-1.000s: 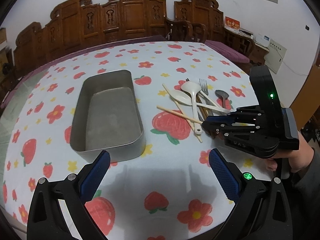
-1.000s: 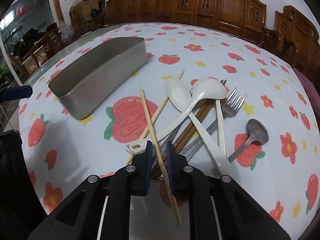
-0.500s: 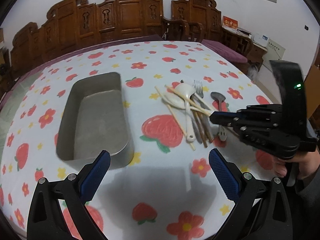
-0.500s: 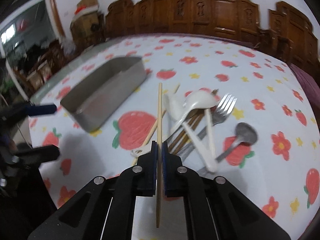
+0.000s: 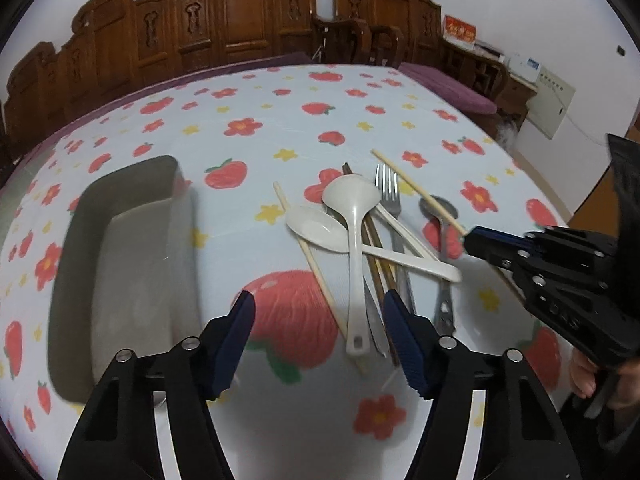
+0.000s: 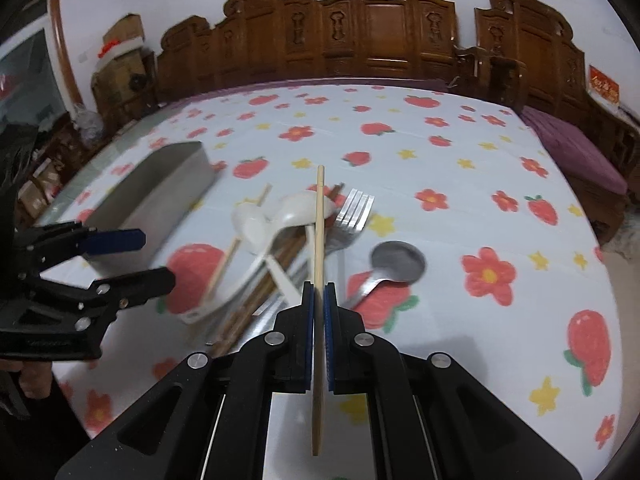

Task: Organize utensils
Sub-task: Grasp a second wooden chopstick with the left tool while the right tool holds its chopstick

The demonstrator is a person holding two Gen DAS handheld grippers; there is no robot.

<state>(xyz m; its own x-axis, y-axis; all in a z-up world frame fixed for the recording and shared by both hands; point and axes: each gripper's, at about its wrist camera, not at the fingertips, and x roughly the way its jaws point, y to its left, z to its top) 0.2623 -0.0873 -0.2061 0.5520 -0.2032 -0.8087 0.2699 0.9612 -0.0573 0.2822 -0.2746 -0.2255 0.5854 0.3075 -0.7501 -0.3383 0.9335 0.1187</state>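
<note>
A pile of utensils lies on the strawberry tablecloth: two white plastic spoons [image 5: 352, 236], a metal fork [image 5: 388, 192], a metal spoon [image 6: 394, 262], dark chopsticks and a pale chopstick [image 5: 312, 256]. My right gripper [image 6: 319, 292] is shut on another pale chopstick [image 6: 319, 216] and holds it above the pile; it also shows in the left wrist view [image 5: 416, 190]. My left gripper [image 5: 318, 308] is open, just in front of the white spoon handles. The empty metal tray [image 5: 120, 240] sits to the left.
Carved wooden chairs [image 5: 248, 12] line the far side of the table. A purple cushioned bench [image 6: 576, 152] stands at the right. The table edge falls away at the right, near a white wall box [image 5: 554, 100].
My right gripper closed on the pale chopstick and lifted it off the pile. My left gripper moved right from the tray toward the utensils and narrowed its opening.
</note>
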